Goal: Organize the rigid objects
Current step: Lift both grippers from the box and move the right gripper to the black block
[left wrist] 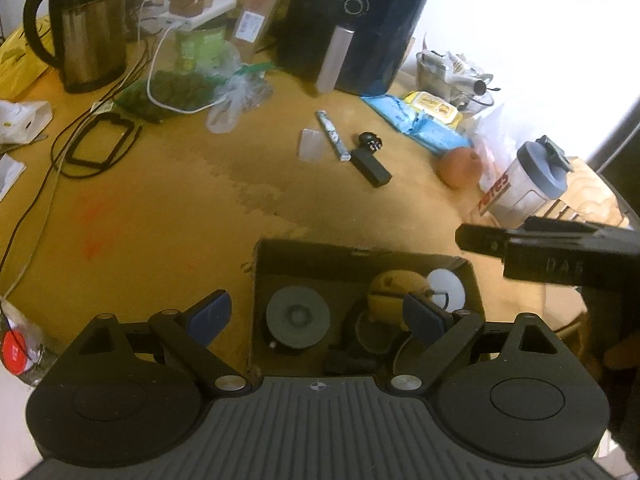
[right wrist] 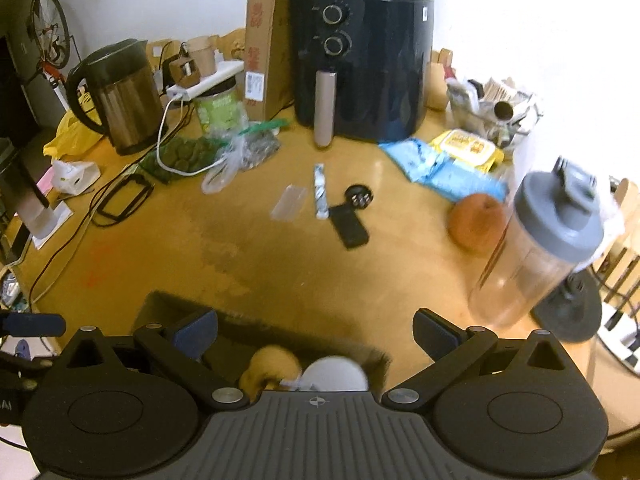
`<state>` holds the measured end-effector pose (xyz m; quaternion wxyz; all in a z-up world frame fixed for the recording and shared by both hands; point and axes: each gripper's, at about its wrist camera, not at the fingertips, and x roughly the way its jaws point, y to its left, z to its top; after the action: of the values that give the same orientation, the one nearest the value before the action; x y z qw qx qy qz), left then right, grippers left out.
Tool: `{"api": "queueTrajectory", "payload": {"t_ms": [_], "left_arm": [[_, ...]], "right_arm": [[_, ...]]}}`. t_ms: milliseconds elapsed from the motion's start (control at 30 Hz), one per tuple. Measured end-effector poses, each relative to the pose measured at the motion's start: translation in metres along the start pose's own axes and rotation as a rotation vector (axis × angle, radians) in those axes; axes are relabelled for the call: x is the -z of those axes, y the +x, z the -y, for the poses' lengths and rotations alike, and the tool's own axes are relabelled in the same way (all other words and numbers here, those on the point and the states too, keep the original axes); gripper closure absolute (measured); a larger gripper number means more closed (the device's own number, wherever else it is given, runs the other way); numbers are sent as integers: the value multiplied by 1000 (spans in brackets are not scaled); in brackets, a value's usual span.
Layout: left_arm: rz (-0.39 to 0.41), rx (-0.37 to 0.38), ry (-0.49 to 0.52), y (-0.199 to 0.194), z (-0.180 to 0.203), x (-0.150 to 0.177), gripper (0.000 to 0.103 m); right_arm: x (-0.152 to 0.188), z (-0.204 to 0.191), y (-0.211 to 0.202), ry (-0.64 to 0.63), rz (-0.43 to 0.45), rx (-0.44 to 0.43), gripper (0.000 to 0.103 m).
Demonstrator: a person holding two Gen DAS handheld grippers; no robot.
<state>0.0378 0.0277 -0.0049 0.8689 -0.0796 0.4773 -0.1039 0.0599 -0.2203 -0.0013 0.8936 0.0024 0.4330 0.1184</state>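
Left wrist view says this tidy-up is maybe halfway, judging by what's in the box versus what's loose. Going big to small: the round wooden table [left wrist: 168, 208] is pretty cluttered, with one black air fryer [left wrist: 356, 24] and one steel electric kettle [left wrist: 86, 28] at the back. Near the front edge sits one open dark cardboard box [left wrist: 360, 254], already holding a grey round disc [left wrist: 298, 316], a yellow rounded piece [left wrist: 390, 286], a white round disc [left wrist: 446, 290] and some dark bits I can't make out.

Still loose mid-table, close together: one flat black rectangular block [left wrist: 370, 166], one silvery patterned stick [left wrist: 332, 136], one clear plastic rectangle [left wrist: 312, 146] and one small black round cap [left wrist: 370, 140].

Left gripper [left wrist: 316, 314] hangs over the box, jaws spread, nothing in them. Right gripper [right wrist: 316, 334] is the same: wide apart, empty.
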Motion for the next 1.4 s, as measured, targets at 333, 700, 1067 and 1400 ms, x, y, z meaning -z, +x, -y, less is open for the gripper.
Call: {"api": "queueTrajectory", "payload": {"t_ms": [333,700,1067,1400], "left_arm": [[49,8,-21,-2,1,-14,9],[51,-15,-36,1,-3,-12,9],[80,-60,-37,2,-5,-13,10],[79,-85,-93,5,-18,-18,10]], "right_arm": [[-14,19,13,11,-82,-17,0],[-24,31,37,-42,-101,-55,0],[-50,44,67,-102,-56,-94,0],[-64,39,105,-152,-50,-108,0]]}}
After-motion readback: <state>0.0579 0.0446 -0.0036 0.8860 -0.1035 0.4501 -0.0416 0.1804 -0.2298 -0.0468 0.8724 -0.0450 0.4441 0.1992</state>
